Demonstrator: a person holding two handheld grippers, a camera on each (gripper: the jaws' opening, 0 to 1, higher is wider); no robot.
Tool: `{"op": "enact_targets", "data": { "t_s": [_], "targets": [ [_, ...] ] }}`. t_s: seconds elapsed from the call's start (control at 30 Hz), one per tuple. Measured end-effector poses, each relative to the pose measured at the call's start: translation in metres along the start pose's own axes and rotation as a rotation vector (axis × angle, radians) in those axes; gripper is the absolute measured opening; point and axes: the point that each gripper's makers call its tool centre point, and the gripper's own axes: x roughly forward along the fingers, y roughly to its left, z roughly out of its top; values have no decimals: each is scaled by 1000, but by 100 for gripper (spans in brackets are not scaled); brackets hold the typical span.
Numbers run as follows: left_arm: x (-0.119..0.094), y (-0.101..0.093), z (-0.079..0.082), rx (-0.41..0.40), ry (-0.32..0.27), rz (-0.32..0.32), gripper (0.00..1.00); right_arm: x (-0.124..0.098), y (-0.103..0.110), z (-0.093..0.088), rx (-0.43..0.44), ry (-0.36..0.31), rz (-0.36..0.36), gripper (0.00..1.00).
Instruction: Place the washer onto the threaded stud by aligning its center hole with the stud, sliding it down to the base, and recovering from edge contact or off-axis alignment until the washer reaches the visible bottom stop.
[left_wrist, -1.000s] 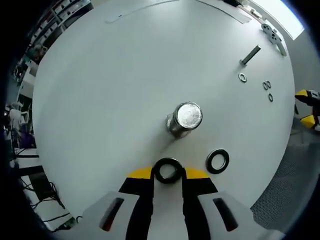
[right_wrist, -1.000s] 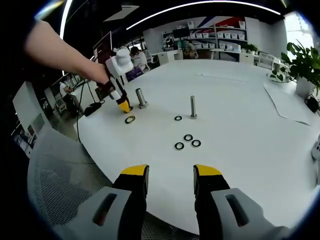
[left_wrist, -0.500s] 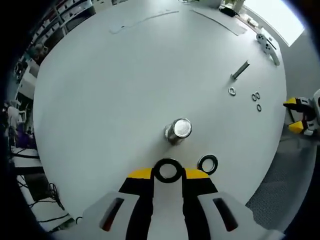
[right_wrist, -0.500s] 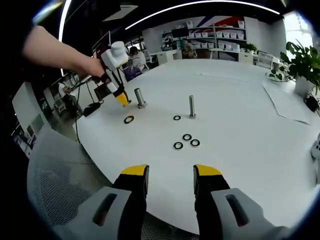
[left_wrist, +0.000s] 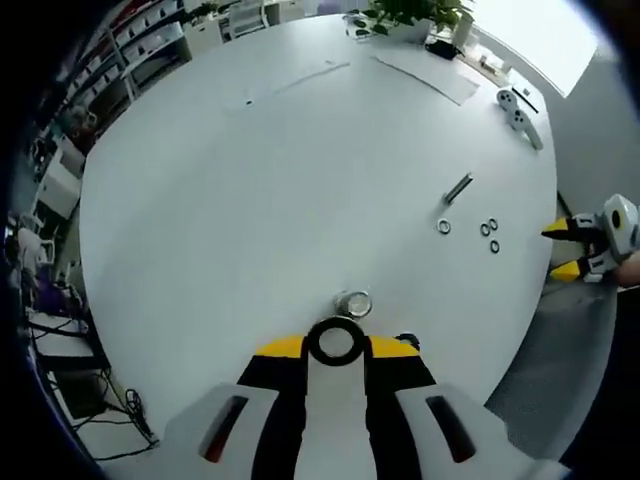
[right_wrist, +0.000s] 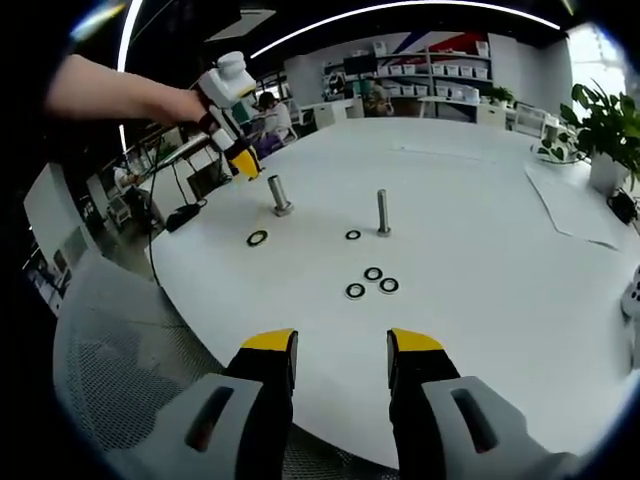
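The washer (left_wrist: 336, 343) held between the left gripper (left_wrist: 336, 347)'s yellow-tipped black jaws is black, and the threaded stud (left_wrist: 351, 304) beyond it is shiny silver-grey metal on a plain white round table (left_wrist: 250, 190). In the right gripper view, the right gripper (right_wrist: 338, 362) has the same yellow tips, black pads and light grey body. A second silver stud (right_wrist: 383, 212) stands among dark-ringed washers (right_wrist: 372, 282), with a green potted plant (right_wrist: 608, 130) at the table's edge.
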Motion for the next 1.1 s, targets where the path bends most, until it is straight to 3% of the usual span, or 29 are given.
{"op": "enact_targets", "data": {
  "t_s": [0.43,1.1],
  "targets": [
    [11,-10,14,85,48,-10,19,0,-1,0,6,-3,-4,38],
    [32,-16,13,165,124,-9,19,0,-3,0,12,-5,-14,38]
  ]
}}
